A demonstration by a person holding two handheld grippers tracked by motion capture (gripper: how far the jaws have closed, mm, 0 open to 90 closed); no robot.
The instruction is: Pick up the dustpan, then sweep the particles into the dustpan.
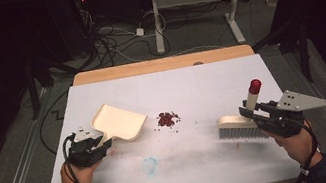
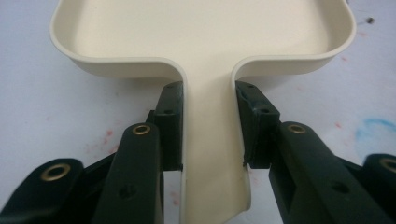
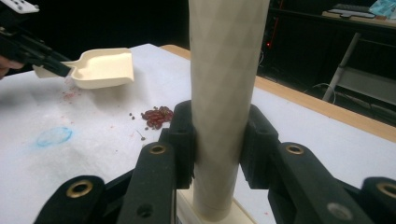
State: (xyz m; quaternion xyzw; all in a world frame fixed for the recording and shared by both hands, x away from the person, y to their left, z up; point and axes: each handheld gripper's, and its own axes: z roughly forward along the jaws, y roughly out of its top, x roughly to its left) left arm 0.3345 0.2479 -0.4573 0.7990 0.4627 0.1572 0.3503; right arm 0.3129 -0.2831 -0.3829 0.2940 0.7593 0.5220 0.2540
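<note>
A cream dustpan (image 1: pixel 119 121) sits at the table's left, its pan pointing toward the middle. My left gripper (image 1: pixel 104 143) is shut on the dustpan's handle (image 2: pixel 208 140), both pads pressing its sides. A small pile of dark red bits (image 1: pixel 168 118) lies at the table's middle, between the two tools. At the right stands a cream brush (image 1: pixel 241 127) with grey bristles down and a red-capped handle upright. My right gripper (image 1: pixel 251 112) is shut on that brush handle (image 3: pixel 224 93). The right gripper view also has the dustpan (image 3: pixel 100 67) and the red bits (image 3: pixel 157 116) farther off.
The white table cover (image 1: pixel 200 85) carries a blue smudge (image 1: pixel 149 165) near the front and faint red stains by the dustpan handle. A wooden table edge (image 1: pixel 161 64) runs along the back. Beyond it are floor cables and a desk frame (image 1: pixel 197 9).
</note>
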